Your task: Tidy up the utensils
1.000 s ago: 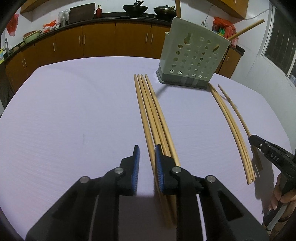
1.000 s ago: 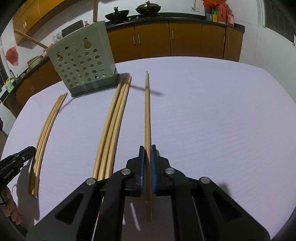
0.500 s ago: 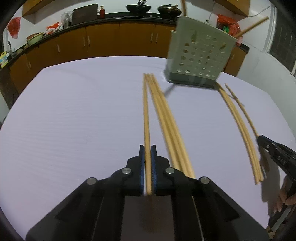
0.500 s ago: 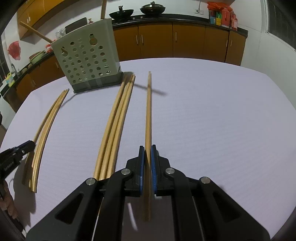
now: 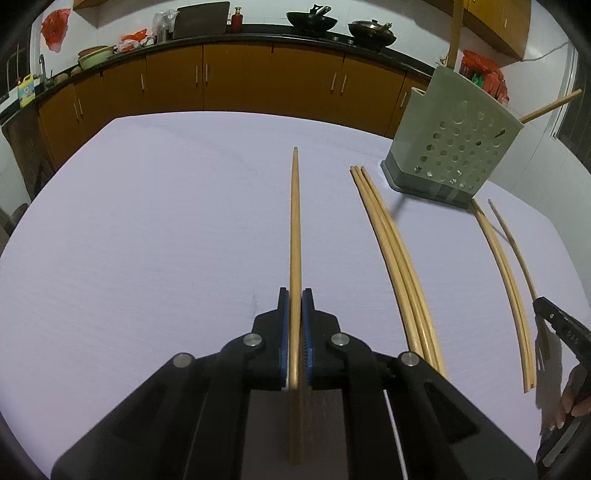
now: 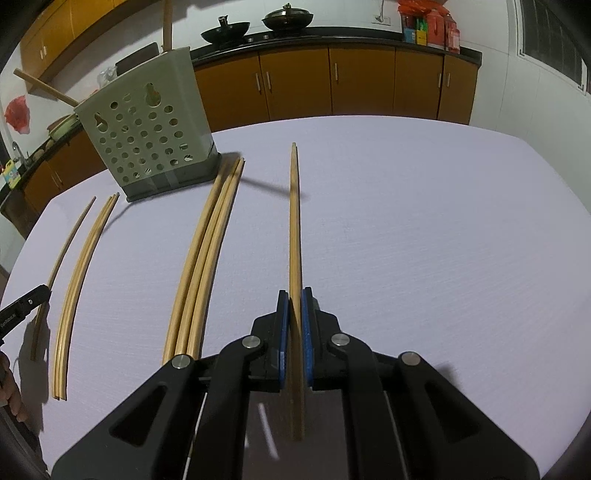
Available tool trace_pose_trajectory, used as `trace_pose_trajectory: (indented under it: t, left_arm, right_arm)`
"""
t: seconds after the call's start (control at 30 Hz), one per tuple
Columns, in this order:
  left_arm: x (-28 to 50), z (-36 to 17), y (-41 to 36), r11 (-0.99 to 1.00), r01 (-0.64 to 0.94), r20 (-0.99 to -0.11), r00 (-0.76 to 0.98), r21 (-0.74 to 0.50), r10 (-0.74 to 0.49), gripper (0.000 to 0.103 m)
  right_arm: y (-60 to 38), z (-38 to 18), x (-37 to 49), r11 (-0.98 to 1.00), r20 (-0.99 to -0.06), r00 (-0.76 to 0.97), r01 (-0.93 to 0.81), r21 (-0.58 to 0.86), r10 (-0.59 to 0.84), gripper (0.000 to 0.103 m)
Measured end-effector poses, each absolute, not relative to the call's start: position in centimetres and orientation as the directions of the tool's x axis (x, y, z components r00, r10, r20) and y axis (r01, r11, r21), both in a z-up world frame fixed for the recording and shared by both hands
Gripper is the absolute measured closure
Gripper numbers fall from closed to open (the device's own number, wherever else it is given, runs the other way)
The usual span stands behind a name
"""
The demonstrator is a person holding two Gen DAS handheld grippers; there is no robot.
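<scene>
The chopsticks are spread over the pale desk [image 5: 147,221] in front of the perforated utensil holder [image 5: 454,147], which stands upright at the far side of the desk. The left gripper [image 5: 295,325] is clenched on one chopstick [image 5: 295,221]; this stick points away from the camera, well to the left of the holder. The right gripper [image 6: 294,325] is also clenched on a single chopstick [image 6: 294,221], which lies to the right of the holder in the right wrist view.

A bundle of three chopsticks [image 5: 391,251] lies on the desk with its far tips just beside the base of the holder. In the right wrist view the same bundle [image 6: 207,251] is between the holder and the held stick. Another pair [image 5: 506,273] and one thinner stick [image 5: 513,247] lie on the other side of the holder. Two wooden handles stick out of the holder, one upright [image 5: 455,33] and one tilted sideways [image 5: 550,105]. Behind the holder are brown kitchen cabinets [image 5: 240,85].
</scene>
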State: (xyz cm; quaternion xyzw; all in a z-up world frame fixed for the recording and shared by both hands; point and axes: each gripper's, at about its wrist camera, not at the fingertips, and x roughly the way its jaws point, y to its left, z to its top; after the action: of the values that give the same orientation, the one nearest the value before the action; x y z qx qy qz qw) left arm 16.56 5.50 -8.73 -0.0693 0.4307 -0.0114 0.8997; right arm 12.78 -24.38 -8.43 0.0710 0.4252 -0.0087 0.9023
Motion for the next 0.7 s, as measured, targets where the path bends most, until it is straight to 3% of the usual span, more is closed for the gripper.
trace_pose_trajectory:
  t: [0.7]
  left_arm:
    - [16.61, -8.84, 5.67, 0.988, -0.037, -0.771, 0.630, -0.153, -0.095, 0.093]
  right_arm:
    - [-24.44, -8.42, 12.67, 0.990, -0.769, 0.638, 0.074, 0.118, 0.043, 0.094]
